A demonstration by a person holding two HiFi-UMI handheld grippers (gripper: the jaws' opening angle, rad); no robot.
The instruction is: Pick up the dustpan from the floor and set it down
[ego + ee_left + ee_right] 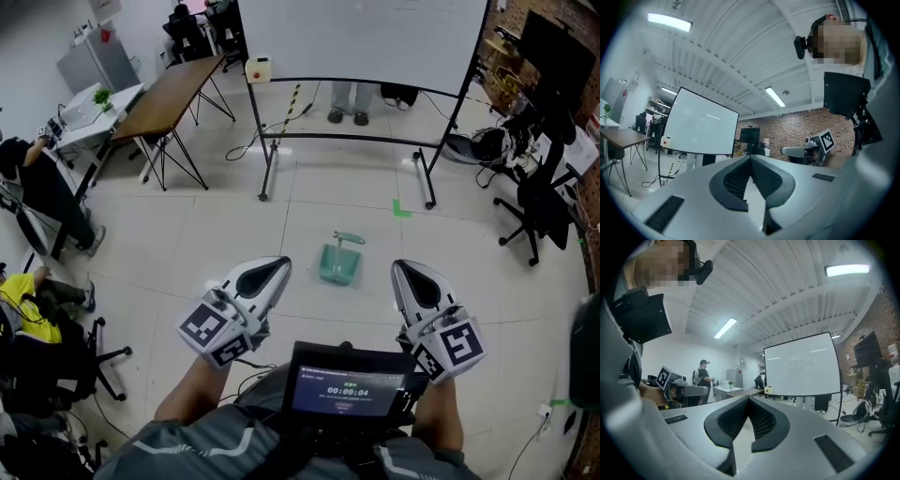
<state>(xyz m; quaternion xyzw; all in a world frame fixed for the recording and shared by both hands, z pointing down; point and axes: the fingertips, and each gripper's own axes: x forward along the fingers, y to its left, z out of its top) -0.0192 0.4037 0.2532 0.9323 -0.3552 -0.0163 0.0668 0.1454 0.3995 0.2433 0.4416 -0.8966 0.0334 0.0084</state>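
A green dustpan [339, 262] lies on the tiled floor with its handle pointing away from me, seen in the head view between and beyond my two grippers. My left gripper [281, 264] is held level in the air to the dustpan's left, its jaws closed tip to tip with nothing in them. My right gripper [401, 270] hangs the same way to the dustpan's right, also shut and holding nothing. In the left gripper view the left gripper [750, 158] looks out over the room, and so does the right gripper [749, 399] in its own view; the dustpan shows in neither.
A wheeled whiteboard [361, 42] stands across the floor beyond the dustpan, with cables by its feet. A wooden table [173, 89] is at the back left, office chairs [539, 202] at the right, seated people [33, 192] at the left. A screen [347, 386] hangs at my chest.
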